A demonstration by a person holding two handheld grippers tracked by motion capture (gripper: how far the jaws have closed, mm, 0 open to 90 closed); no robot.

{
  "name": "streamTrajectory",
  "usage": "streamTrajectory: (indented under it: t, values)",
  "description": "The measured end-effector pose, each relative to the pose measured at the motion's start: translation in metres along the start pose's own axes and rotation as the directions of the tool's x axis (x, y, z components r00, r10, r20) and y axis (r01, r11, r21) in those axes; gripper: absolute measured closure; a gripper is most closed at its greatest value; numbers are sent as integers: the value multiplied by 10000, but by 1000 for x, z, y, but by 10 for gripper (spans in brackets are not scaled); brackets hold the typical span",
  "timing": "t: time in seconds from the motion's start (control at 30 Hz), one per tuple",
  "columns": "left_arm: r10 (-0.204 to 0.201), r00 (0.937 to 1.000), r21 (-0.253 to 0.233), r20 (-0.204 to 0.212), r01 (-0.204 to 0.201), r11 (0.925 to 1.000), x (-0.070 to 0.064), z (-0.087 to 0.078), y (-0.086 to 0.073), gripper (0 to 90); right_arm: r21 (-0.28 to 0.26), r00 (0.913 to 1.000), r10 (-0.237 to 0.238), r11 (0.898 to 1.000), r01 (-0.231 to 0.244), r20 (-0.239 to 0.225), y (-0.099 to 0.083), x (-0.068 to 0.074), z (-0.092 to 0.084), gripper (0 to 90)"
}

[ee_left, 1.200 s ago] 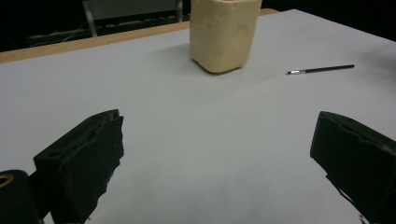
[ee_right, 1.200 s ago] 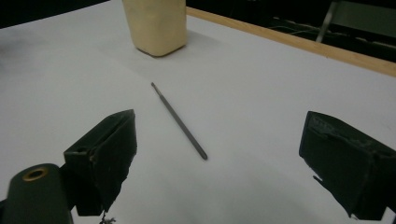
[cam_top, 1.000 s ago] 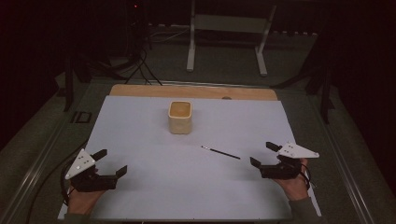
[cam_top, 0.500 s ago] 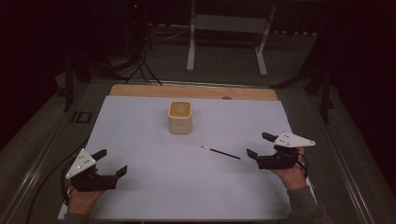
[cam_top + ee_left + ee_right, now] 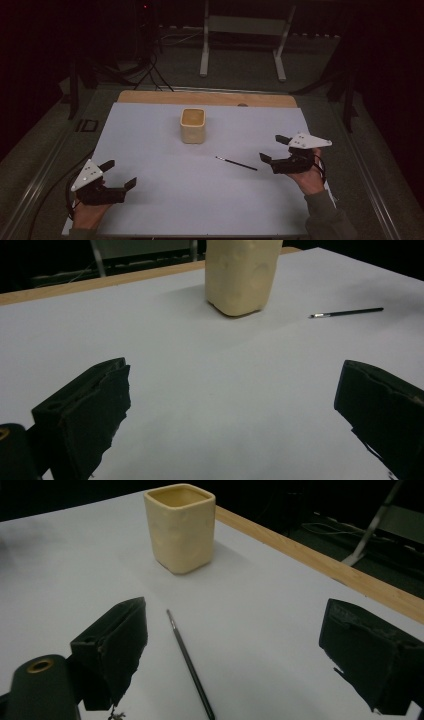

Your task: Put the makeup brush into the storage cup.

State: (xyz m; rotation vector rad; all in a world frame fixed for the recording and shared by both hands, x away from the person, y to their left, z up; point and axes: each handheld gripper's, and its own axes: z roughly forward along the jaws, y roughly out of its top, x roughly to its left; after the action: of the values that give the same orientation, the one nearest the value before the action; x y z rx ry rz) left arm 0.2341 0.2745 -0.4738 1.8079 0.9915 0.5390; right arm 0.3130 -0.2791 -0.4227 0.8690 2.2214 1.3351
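From the high view we see a white sheet (image 5: 165, 150) covering the tabletop (image 5: 150, 96), with a cream square cup (image 5: 192, 125) standing upright near its far middle and a thin dark brush (image 5: 236, 163) lying flat toward the right, well apart from the cup. Our right claw (image 5: 270, 148) sits just beside the brush's near end with its jaws spread, gripping nothing; our left claw (image 5: 119, 173) rests low at the left edge of the sheet, also spread and holding nothing, far from the brush. In the left gripper view we look between the open jaws at bare sheet, the cup (image 5: 242, 275) ahead and the brush (image 5: 346, 313) off to the right. In the right gripper view the brush (image 5: 189, 662) lies between the parted jaws, closer to the left one, slim and black with its pale tip pointing toward the cup (image 5: 181, 526); nothing lies between them.
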Motion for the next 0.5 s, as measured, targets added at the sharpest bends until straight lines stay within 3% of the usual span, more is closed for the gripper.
streamTrajectory:
  t: [0.5]
  values:
    - [-36,10000,2,-62,36,10000,1,-1,0,21,232,9996,-203,9995,208,-205,13,-5,17,129]
